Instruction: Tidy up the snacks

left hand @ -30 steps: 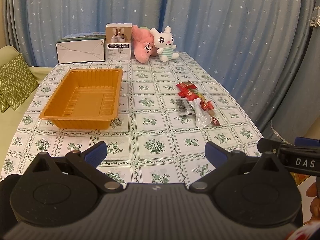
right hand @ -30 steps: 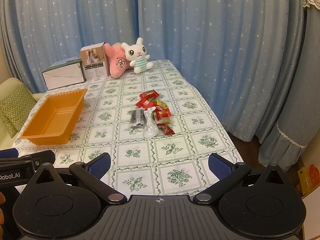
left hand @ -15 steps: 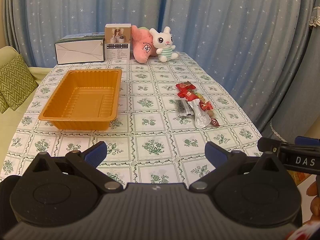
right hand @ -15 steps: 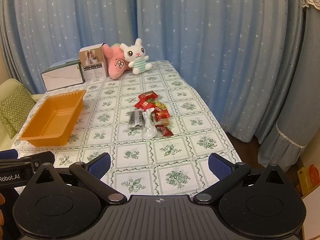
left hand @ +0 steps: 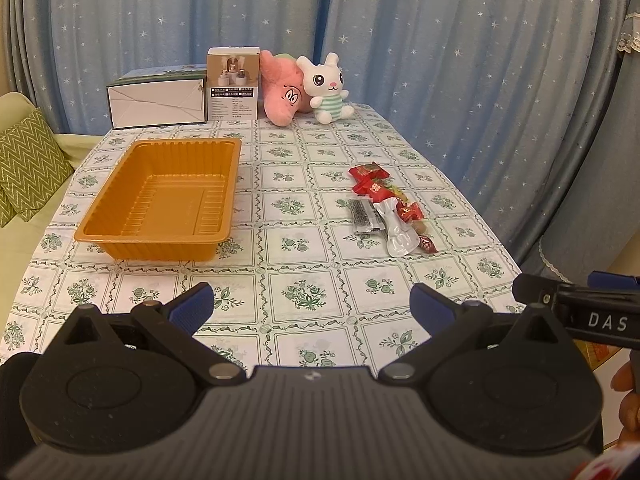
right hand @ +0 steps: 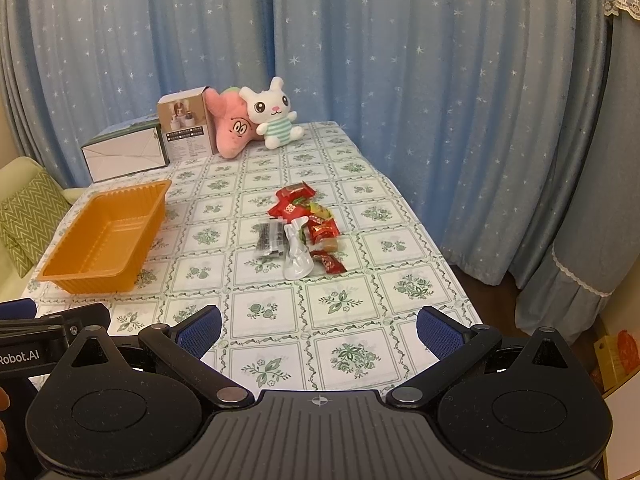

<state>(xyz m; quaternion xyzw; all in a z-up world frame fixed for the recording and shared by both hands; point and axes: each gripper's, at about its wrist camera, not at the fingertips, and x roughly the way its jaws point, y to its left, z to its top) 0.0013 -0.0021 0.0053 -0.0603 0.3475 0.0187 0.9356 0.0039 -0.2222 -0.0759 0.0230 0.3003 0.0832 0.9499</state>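
A small heap of wrapped snacks (left hand: pixel 384 206) (right hand: pixel 302 230) lies on the right half of the table: red packets, a dark packet and a white wrapper. An empty orange plastic tray (left hand: pixel 160 200) (right hand: pixel 104 240) stands on the left half. My left gripper (left hand: pixel 312 308) hovers open over the table's near edge, well short of both, with nothing between its fingers. My right gripper (right hand: pixel 320 326) is also open and empty, above the near edge, with the snacks straight ahead. Each gripper's body shows at the edge of the other's view.
At the far end stand a white box (left hand: pixel 156 100), a small carton (left hand: pixel 234 84), a pink plush (left hand: pixel 284 92) and a white rabbit plush (left hand: pixel 326 88). Blue star curtains hang behind and to the right. A green cushion (left hand: pixel 28 168) lies off the table's left side.
Both views have drifted slightly; the table contents sit a little lower and nearer in the right wrist view. No object has moved and both grippers stay open.
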